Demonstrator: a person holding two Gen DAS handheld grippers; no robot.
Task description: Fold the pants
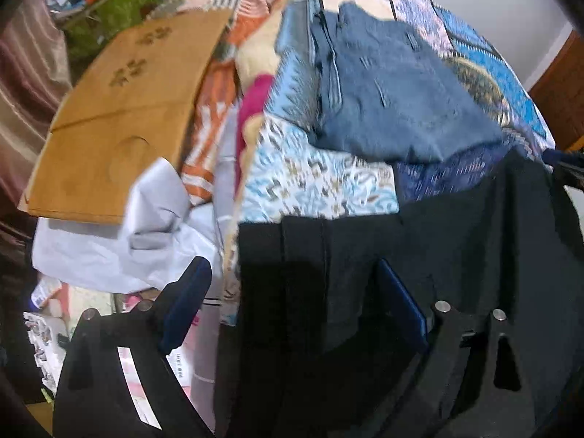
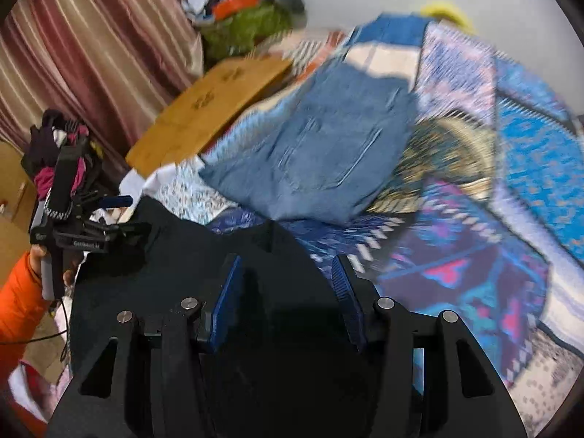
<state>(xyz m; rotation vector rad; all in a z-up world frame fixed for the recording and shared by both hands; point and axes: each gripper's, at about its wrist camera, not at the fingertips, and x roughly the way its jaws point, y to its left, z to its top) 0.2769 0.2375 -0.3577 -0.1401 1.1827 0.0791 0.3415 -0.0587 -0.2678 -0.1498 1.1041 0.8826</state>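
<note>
Black pants draped over bed's near edge, folded jeans mid-bed; left gripper jaws spread, right gripper half-spread, pinching nothing, apparently poised to regrip.

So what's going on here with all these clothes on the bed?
A person in an orange sleeve is folding pants, holding a two-finger tool in each hand. Black pants lie at the near edge of the patterned bedspread, and folded blue jeans lie farther back. The left gripper is wide open over the black pants' edge; the right gripper is partly open above them. Neither visibly pinches cloth.
</note>
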